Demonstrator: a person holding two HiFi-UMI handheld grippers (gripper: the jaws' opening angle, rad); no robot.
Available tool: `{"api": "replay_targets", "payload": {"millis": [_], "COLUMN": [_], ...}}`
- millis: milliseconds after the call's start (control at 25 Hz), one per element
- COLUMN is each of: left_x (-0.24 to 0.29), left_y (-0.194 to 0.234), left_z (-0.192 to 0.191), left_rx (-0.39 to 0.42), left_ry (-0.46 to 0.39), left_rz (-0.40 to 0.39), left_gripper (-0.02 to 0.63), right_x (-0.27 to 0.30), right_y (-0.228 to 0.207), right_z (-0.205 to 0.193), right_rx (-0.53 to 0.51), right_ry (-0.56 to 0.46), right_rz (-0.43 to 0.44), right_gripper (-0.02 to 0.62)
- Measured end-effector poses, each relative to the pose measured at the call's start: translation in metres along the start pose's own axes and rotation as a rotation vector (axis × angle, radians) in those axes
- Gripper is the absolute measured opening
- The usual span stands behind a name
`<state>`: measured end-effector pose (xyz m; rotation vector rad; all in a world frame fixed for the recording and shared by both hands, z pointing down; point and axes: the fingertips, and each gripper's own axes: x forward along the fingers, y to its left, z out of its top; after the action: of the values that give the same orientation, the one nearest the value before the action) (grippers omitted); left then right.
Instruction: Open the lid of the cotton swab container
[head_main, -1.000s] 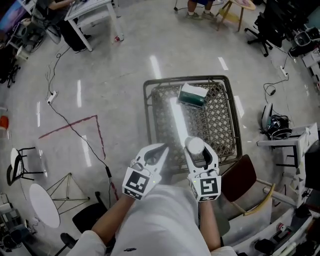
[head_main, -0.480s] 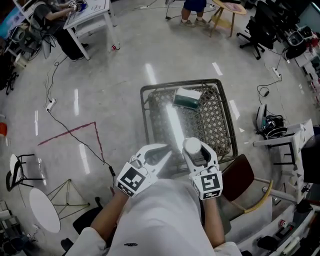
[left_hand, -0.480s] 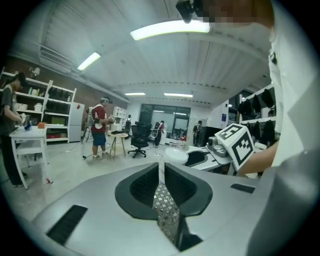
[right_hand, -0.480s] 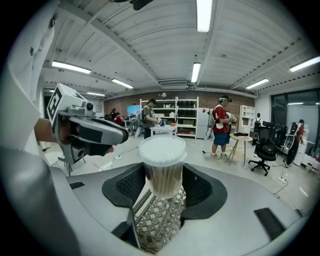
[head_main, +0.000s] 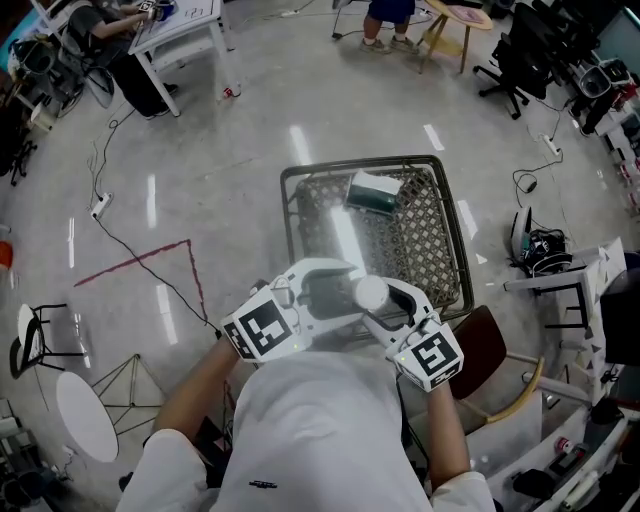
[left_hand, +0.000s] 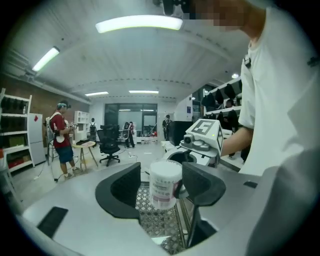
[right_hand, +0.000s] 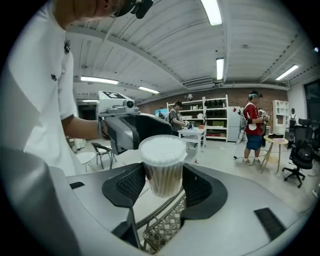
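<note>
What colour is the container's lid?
White; lid of the container, best in right gripper view.

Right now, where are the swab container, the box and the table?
swab container (right_hand: 162, 172): right gripper view, its clear body.
box (head_main: 373, 190): head view, its top face.
table (head_main: 415, 240): head view, bare mesh top.

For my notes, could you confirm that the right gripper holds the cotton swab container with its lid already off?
Not quite: the right gripper holds the cotton swab container with its lid still on, as the right gripper view shows.
</note>
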<state>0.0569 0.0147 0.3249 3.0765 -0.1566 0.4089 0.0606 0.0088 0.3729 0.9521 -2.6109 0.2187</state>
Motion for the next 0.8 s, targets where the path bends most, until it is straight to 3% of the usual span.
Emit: {"api": "replay_targets", "payload": {"millis": [240, 400, 600, 800], "left_x": [-0.003, -0.001, 0.0, 0.001], "left_y": [-0.025, -0.036, -0.042, -0.041], "left_z": [0.011, 0.011, 0.005, 0.0], "left_rx": [0.067, 0.127, 0.175, 0.177], "left_ry": [0.016, 0.057, 0.103, 0.138], "left_rz": [-0.203, -0.275, -0.312, -0.304], "left_gripper": [0.278, 0.284, 0.284, 0.262], "right_x": [-0.002, -0.004, -0.004, -0.001], "right_y": [0.024, 0.037, 0.049, 0.048], "right_z": [0.008, 0.009, 0.012, 0.01], "right_rx": [-0.077, -0.131, -0.155, -0.199], "right_ry": [0.031, 0.046, 0.047, 0.086], "right_rz": [0.184, 0.277, 0.363, 0.37], "right_gripper": [0.225, 0.225, 0.225, 0.225]}}
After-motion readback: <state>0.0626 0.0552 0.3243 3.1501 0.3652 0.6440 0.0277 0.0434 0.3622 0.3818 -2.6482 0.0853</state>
